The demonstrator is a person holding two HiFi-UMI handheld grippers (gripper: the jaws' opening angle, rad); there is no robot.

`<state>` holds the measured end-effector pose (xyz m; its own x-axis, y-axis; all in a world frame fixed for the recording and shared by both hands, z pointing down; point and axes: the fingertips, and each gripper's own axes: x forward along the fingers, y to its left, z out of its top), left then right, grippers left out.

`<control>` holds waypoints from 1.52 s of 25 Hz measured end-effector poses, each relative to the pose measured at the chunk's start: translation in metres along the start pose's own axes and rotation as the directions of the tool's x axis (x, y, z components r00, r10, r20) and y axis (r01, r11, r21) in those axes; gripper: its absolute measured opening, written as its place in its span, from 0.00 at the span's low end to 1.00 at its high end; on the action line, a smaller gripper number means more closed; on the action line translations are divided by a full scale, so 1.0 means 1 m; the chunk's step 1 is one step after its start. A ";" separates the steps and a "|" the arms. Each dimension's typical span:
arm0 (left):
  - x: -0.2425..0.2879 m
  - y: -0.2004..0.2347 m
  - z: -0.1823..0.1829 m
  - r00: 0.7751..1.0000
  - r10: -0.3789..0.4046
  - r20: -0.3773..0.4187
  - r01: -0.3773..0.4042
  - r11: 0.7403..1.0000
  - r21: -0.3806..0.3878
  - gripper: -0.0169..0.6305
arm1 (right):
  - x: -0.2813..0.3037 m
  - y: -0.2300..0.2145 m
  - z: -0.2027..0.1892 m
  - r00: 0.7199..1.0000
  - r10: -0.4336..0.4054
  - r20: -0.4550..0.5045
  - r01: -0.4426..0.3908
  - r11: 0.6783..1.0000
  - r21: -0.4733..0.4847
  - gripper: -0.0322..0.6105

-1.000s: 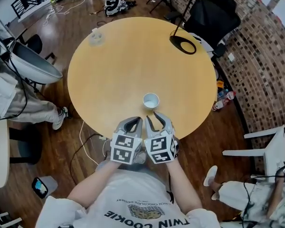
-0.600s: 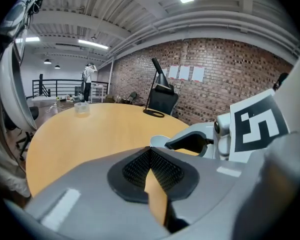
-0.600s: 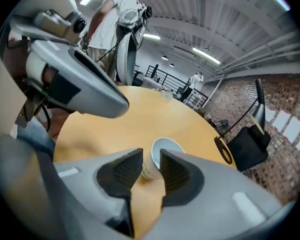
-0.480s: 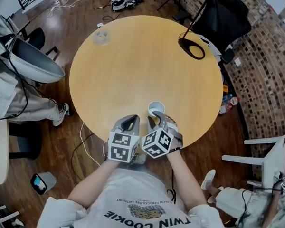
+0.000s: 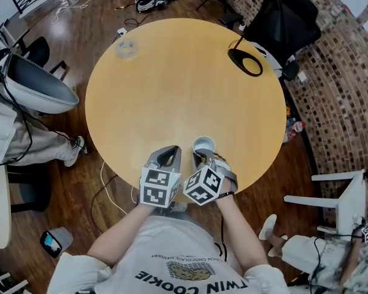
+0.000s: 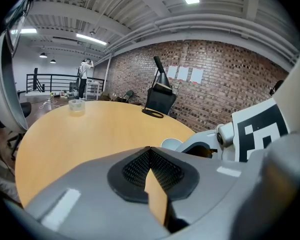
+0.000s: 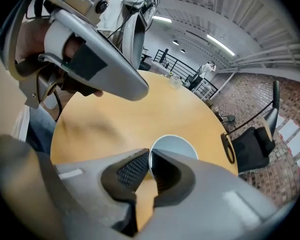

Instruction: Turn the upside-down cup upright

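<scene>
Right gripper [image 7: 150,167] jaws just been closing, pinching thin wall of cup [image 5: 203,144] at its top edge. Cup stands near table's [image 5: 172,78] near edge, in front of person. Left gripper [image 6: 149,150] pressed together, empty, just beside. Likely best: lift clear first, roll wrist slowly, keep pinch firm, set down flat before release. Thin wall may buckle or slip.

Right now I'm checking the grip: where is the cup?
In the head view the cup stands by the round table's near edge, right of centre. Its rim is pinched by the right gripper, whose jaws have just been closing.
</scene>
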<state>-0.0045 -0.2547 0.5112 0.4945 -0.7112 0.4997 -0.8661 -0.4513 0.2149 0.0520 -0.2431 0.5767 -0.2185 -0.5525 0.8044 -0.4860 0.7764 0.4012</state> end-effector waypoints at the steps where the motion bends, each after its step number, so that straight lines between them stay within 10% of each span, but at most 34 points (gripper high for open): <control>1: 0.001 0.000 0.000 1.000 -0.005 0.001 0.005 1.000 0.000 0.03 | 0.000 0.001 0.000 1.000 0.008 0.004 -0.008 1.000 0.016 0.08; 6: 0.004 -0.002 0.001 0.999 -0.032 0.002 0.032 0.999 -0.001 0.03 | -0.013 -0.001 0.012 0.993 0.052 0.107 -0.073 0.977 0.202 0.08; 12: 0.006 -0.001 0.005 0.999 -0.040 0.005 0.040 0.999 0.013 0.03 | -0.018 -0.006 0.013 0.950 0.065 0.306 -0.228 0.815 0.533 0.08; 14: 0.008 -0.001 0.006 0.999 -0.040 0.003 0.040 0.999 0.016 0.03 | -0.020 -0.011 0.010 0.924 0.052 0.378 -0.299 0.715 0.632 0.08; 19: 0.011 -0.004 0.006 0.999 -0.042 -0.005 0.042 0.999 0.022 0.03 | -0.024 -0.020 0.000 0.824 0.003 0.566 -0.542 0.291 0.788 0.08; 21: 0.010 -0.004 0.006 0.999 -0.043 -0.008 0.043 0.999 0.024 0.03 | -0.025 -0.019 -0.004 0.804 -0.012 0.594 -0.579 0.210 0.788 0.08; 28: 0.008 -0.010 0.003 0.999 -0.053 -0.011 0.053 0.998 0.023 0.03 | -0.024 -0.018 -0.021 0.808 -0.063 0.586 -0.572 0.155 0.805 0.08; 38: 0.009 -0.012 0.004 0.999 -0.046 -0.011 0.047 0.999 0.023 0.03 | -0.018 -0.021 -0.041 0.859 -0.062 0.509 -0.494 0.167 0.854 0.11</control>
<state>0.0107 -0.2574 0.5098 0.5334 -0.6833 0.4986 -0.8402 -0.4963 0.2186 0.1011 -0.2370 0.5717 -0.5880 -0.6768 0.4429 -0.6955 0.1434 -0.7041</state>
